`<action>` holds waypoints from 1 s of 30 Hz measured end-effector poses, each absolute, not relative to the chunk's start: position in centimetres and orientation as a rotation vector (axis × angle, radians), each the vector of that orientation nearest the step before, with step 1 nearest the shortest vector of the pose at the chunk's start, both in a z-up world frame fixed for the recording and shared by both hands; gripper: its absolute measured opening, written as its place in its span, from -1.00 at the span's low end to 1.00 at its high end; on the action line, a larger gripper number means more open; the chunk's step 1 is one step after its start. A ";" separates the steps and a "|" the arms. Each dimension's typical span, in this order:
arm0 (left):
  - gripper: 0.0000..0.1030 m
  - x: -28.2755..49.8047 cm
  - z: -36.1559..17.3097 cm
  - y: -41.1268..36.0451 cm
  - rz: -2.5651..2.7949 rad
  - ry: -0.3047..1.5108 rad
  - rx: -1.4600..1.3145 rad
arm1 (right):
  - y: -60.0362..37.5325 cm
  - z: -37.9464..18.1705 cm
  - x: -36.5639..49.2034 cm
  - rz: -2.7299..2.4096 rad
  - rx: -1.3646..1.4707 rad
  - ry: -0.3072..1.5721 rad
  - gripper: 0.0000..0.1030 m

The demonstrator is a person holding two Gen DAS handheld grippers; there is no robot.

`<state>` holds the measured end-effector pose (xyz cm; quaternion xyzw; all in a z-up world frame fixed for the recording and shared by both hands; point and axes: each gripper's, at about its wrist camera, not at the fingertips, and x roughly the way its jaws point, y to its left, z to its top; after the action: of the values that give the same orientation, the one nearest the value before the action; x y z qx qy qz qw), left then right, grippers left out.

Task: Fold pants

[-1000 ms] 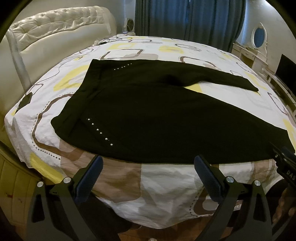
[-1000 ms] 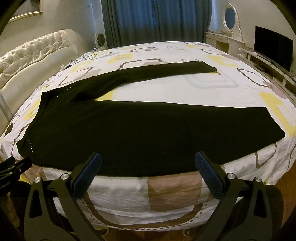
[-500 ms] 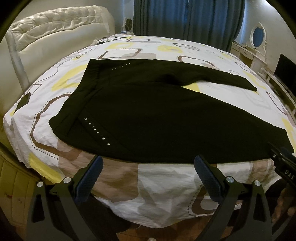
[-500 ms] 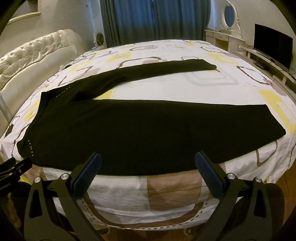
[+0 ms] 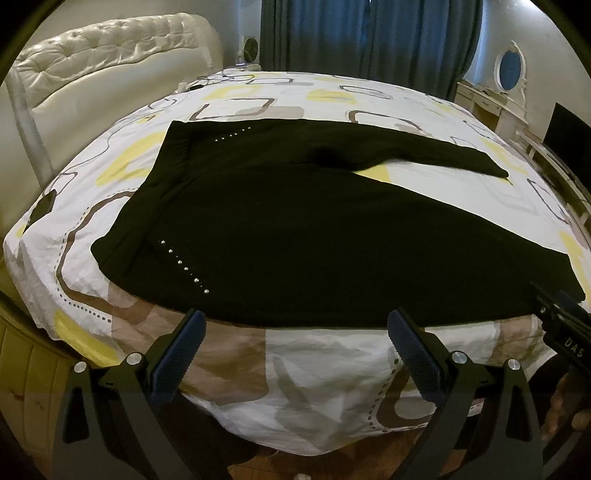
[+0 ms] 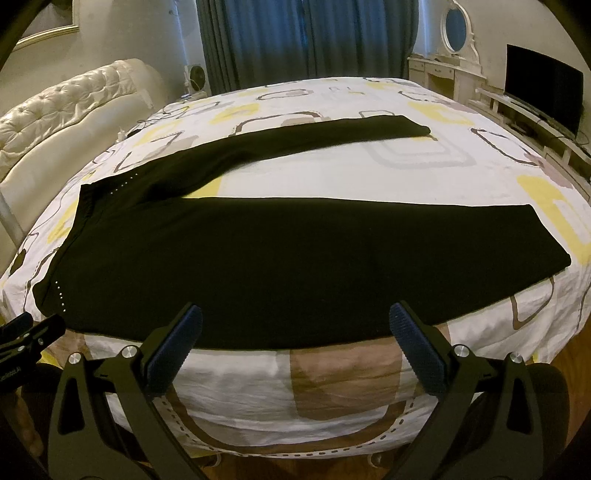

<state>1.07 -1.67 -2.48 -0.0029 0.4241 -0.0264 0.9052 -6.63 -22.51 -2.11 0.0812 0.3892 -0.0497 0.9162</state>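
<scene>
Black pants (image 5: 295,240) lie spread flat on the bed, waistband to the left with rows of small silver studs, the two legs splayed apart toward the right. In the right wrist view the pants (image 6: 258,258) show the near leg along the bed's front edge and the far leg angled away. My left gripper (image 5: 295,332) hovers open just off the bed's near edge, below the hip area. My right gripper (image 6: 295,328) is open too, below the middle of the near leg. Neither touches the cloth.
The bed (image 5: 314,387) carries a white sheet with yellow and brown shapes. A tufted cream headboard (image 5: 103,55) stands at the left. Blue curtains (image 6: 295,37) hang behind; a dresser with an oval mirror (image 6: 456,33) and a TV (image 6: 543,92) stand at the right.
Both views have shifted only slightly; the pants sit a touch higher and closer in frame. The cloth has not moved and both grippers stay open.
</scene>
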 end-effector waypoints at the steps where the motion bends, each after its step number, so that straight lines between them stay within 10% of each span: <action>1: 0.91 1.1 -2.4 -1.8 -0.056 0.876 -0.004 | -22.6 -2.1 -6.6 -0.102 0.169 0.802 0.96; 18: 0.91 8.3 -1.1 -1.1 -0.193 0.971 -0.071 | -23.4 -2.5 -5.4 -0.112 0.193 0.835 0.96; 30: 0.91 20.7 0.6 13.6 -0.173 0.831 -0.401 | -23.0 -2.5 -1.7 -0.087 0.233 0.878 0.96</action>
<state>20.71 13.63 0.61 -0.1933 0.4004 -0.0835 0.8918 -1.75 -23.02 -2.46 0.1126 0.4241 -0.0419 0.8976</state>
